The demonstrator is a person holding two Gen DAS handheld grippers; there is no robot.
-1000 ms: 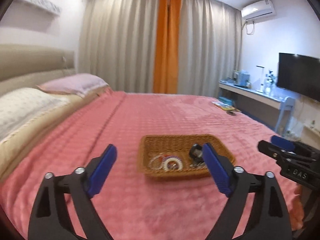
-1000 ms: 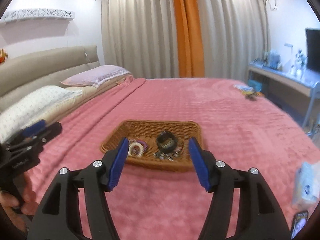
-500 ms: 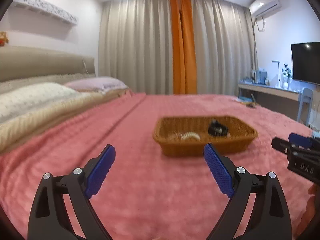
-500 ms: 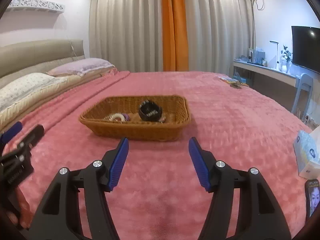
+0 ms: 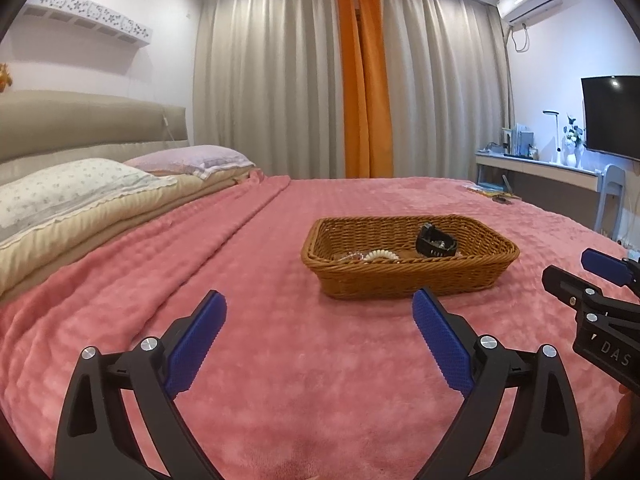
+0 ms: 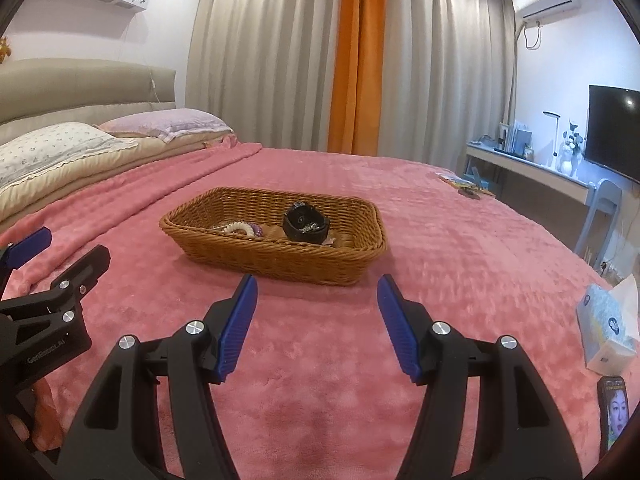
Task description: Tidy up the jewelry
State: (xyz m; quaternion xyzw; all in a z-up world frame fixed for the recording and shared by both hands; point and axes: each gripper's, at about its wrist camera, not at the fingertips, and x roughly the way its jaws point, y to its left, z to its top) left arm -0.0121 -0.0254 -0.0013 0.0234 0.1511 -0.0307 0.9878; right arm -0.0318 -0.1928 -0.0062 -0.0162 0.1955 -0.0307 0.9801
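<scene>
Looking down both cameras: I have the whole bed in front of me.
Left gripper (image 5: 319, 322): jaws spread wide, blue pads holding nothing, hovering low over the pink blanket (image 5: 280, 380), short of the basket.
Right gripper (image 6: 314, 306): jaws apart as well, nothing between them, hanging above the blanket just short of the basket's near wall.
Basket (image 6: 280, 258): brown wicker, shallow, sitting flat on the blanket near the middle of the bed; neither gripper touches it.
Black watch (image 6: 306, 224): inside the basket, toward its right half, band curled into a loop and standing up above the rest.
White bead bracelet (image 6: 239, 228): inside the basket, left of the watch, lying on the bottom; from the left view I see it at (image 5: 380, 255), low behind the front rim.
Purple piece (image 6: 256, 230): tucked right against the bracelet; I cannot tell what it is.
Other small bits: under and beside the watch, too small for me to name.
Tissue box (image 6: 608, 330): on the blanket at my far right, well apart from the basket.
Phone (image 6: 614, 414): lying near the tissue box, screen lit with a face.
Pillows (image 5: 80, 196): stacked along the headboard on the left.
</scene>
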